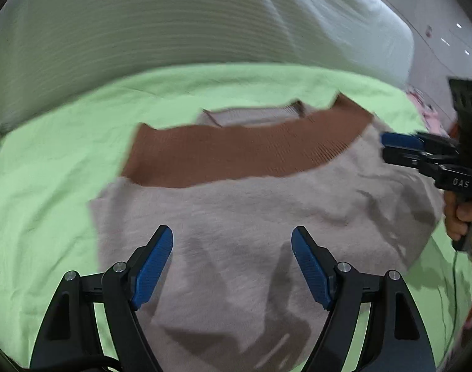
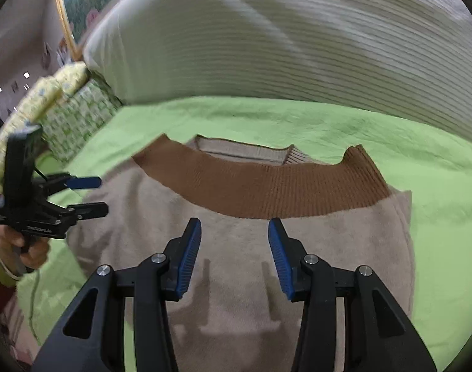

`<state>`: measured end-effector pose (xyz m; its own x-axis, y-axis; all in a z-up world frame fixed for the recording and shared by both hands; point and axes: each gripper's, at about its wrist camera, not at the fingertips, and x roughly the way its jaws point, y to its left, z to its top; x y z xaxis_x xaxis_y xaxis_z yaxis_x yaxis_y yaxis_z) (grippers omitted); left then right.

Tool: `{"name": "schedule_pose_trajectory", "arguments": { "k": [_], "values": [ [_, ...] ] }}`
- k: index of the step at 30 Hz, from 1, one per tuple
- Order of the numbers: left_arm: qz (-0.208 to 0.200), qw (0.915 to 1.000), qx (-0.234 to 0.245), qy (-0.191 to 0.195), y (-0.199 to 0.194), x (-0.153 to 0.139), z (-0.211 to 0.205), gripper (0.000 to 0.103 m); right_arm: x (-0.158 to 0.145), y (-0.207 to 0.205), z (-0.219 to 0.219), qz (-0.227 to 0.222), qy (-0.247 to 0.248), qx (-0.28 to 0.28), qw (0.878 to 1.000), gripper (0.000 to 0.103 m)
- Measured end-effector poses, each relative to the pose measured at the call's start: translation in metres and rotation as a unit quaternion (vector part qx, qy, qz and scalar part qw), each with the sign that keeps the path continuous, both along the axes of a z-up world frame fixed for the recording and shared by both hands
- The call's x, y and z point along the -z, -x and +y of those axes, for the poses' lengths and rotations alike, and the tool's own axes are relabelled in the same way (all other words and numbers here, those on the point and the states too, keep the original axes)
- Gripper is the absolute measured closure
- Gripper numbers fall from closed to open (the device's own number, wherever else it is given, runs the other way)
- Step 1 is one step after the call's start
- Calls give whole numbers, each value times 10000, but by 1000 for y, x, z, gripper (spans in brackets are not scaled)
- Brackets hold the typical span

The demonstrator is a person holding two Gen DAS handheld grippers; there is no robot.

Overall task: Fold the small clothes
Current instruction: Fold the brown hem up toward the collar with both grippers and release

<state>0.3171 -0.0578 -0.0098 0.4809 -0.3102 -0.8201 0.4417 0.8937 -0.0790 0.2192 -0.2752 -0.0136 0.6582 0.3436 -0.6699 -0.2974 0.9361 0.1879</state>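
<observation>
You have one sweater (image 1: 251, 217), one green sheet (image 1: 50, 186), one white duvet (image 1: 174, 24), two tongs: left (image 1: 232, 266), right (image 2: 235, 257).

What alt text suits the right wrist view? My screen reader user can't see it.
A folded beige sweater with a brown ribbed hem lies on a green sheet. The right gripper hovers open over it, empty; the left gripper is at left.

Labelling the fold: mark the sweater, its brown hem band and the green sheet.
sweater (image 2: 242, 279), right wrist view, beige body between the fingers.
brown hem band (image 2: 266, 192), right wrist view, middle of the ribbing.
green sheet (image 1: 50, 186), left wrist view, bare area left of the sweater.
</observation>
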Motion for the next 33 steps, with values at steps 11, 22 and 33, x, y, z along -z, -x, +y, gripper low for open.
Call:
{"name": "schedule_pose_trajectory", "arguments": {
  "k": [11, 22, 33],
  "values": [
    [-34, 9967, -612, -527, -48, 40, -1, 21, 63, -66, 23, 457, 1602, 220, 9858, 60],
    [-92, 9889, -1402, 475, -11, 15, 61, 22, 30, -46, -58, 307, 332, 2002, 9787, 60],
    [19, 10000, 4, 59, 8, 8, -40, 22, 17, 23, -19, 79, -301, 1120, 9932, 46]
  ]
}}
